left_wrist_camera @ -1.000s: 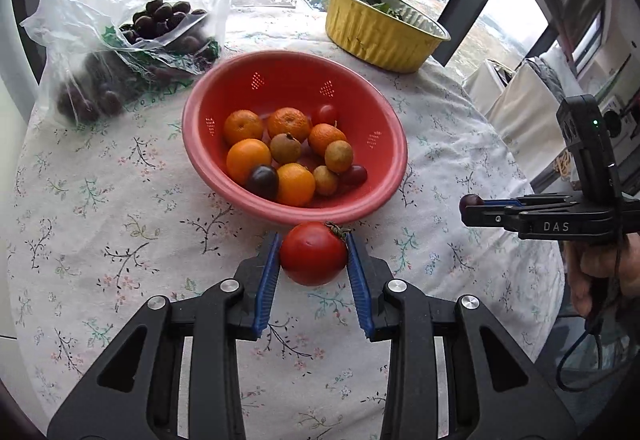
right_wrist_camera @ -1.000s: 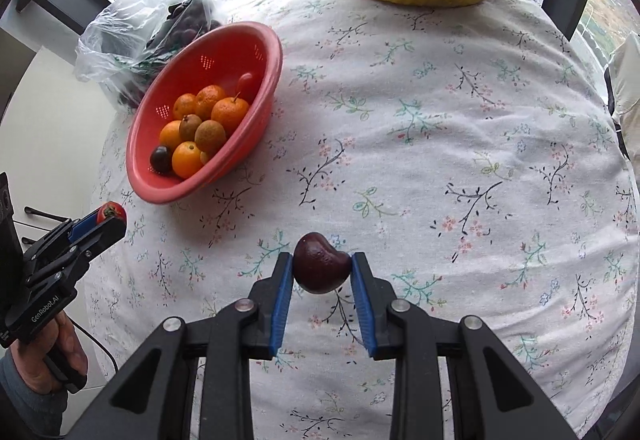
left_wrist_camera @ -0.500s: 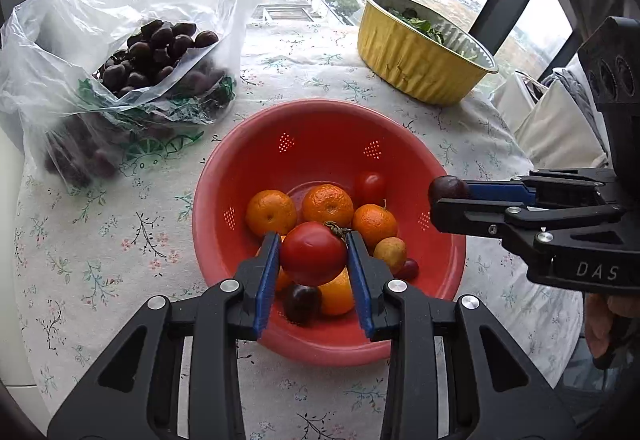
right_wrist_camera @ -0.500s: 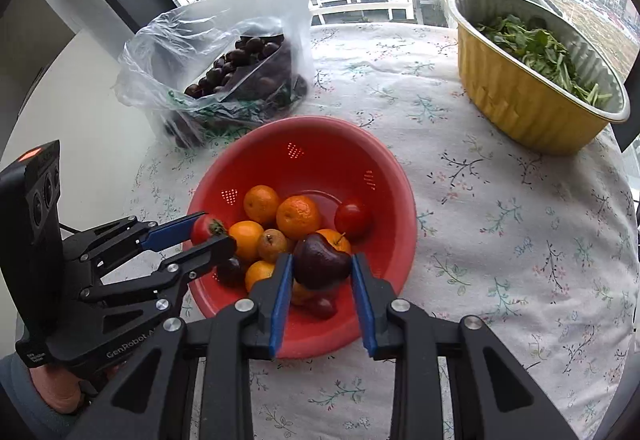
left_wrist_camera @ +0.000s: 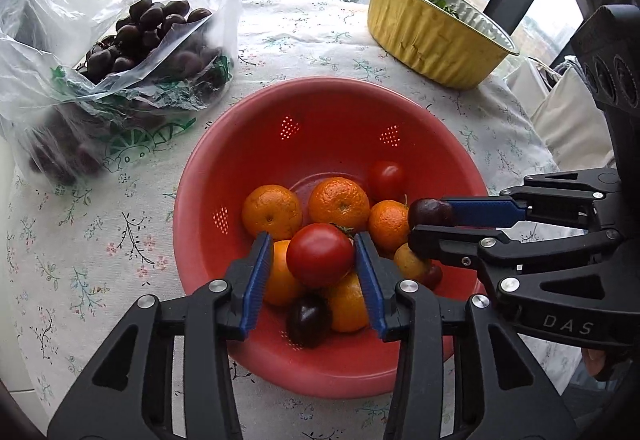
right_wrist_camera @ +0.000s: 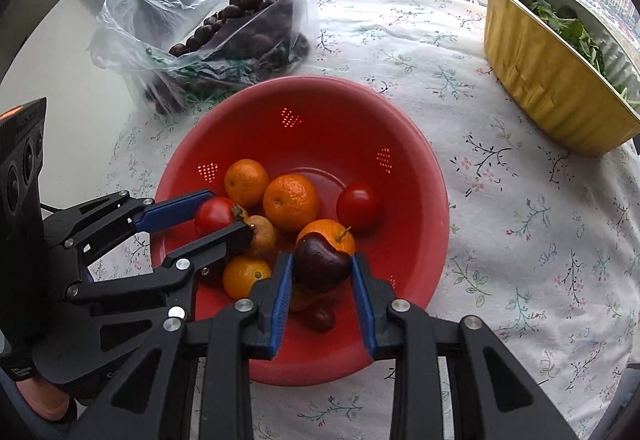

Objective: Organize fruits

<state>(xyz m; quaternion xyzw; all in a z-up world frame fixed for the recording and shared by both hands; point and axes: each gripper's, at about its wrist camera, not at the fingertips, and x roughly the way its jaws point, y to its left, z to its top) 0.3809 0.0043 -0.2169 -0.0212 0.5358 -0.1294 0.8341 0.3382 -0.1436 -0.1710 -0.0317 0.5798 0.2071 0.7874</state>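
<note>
Your left gripper (left_wrist_camera: pixel 314 260) is spreading around the glossy red tomato (left_wrist_camera: pixel 320 254) — a gap shows at the left pad, and the right pad may yet touch. Your right gripper (right_wrist_camera: pixel 322 272) pinches the dark cherry (right_wrist_camera: pixel 320 260). Both hang over the perforated red plastic colander (left_wrist_camera: pixel 256 144), inside its rim, above dimpled oranges (left_wrist_camera: pixel 272 212) — the crinkled plastic bag (left_wrist_camera: pixel 72 40) sits just beyond.
</note>
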